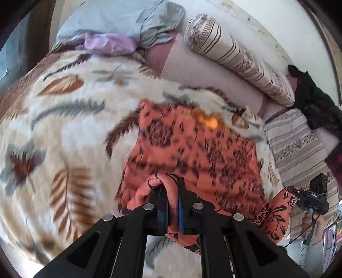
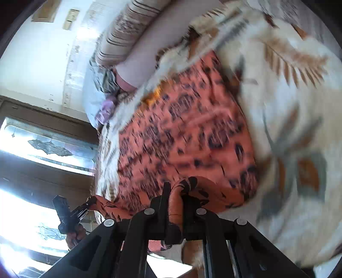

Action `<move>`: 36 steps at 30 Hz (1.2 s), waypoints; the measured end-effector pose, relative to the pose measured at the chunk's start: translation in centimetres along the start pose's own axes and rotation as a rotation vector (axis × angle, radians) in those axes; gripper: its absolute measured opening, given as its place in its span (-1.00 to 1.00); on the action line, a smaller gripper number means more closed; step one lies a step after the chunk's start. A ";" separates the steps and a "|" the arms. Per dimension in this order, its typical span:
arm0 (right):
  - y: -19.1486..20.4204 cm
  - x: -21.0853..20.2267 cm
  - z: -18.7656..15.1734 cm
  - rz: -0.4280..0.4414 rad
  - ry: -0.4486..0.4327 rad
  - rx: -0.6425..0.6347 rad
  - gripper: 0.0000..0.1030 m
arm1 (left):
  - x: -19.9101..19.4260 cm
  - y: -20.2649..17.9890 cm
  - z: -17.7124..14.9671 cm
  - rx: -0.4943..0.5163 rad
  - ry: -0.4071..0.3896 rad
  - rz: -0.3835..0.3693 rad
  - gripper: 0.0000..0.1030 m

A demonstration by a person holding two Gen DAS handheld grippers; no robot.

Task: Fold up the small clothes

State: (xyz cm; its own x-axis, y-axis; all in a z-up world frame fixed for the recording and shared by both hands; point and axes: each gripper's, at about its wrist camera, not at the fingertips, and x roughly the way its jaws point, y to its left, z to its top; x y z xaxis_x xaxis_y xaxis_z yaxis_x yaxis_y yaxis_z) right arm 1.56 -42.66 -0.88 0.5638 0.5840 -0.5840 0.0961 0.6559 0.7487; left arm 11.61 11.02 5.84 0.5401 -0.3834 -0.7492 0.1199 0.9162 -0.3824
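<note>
Orange flowered garment [image 1: 192, 145] spread on leaf-print blanket [image 1: 64, 119] on the bed, left gripper [image 1: 172, 192] clamped on its near edge, right gripper [image 2: 177, 198] pinching a bunched fold likewise, striped bolster [image 1: 235, 57] and blue pillow [image 1: 119, 19] beyond, no containers visible.

Two wrist views, set close over the bed

The orange garment [image 1: 192, 145] on the blanket [image 1: 64, 119] was seen by both, from opposite ends; each gripper was caught in the other's view.
</note>
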 end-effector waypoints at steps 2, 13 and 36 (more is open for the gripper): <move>0.6 1.5 4.7 -0.008 -0.082 -0.010 -0.83 | 2.3 -0.2 4.3 0.006 -0.066 0.019 -0.80; -5.5 8.7 7.7 -0.149 -0.197 0.019 0.47 | 11.8 7.9 6.7 -0.192 -0.078 0.103 0.51; 4.8 2.4 -0.3 -0.314 0.002 -0.270 -0.59 | 1.7 -1.4 -0.7 0.089 0.022 0.117 -0.66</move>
State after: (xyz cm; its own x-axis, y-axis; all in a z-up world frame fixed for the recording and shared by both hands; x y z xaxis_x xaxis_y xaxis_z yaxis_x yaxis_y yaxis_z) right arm 3.11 -37.94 1.23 0.5399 0.3363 -0.7717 0.0441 0.9042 0.4249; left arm 11.72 9.06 4.71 0.5361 -0.2745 -0.7982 0.1310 0.9612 -0.2426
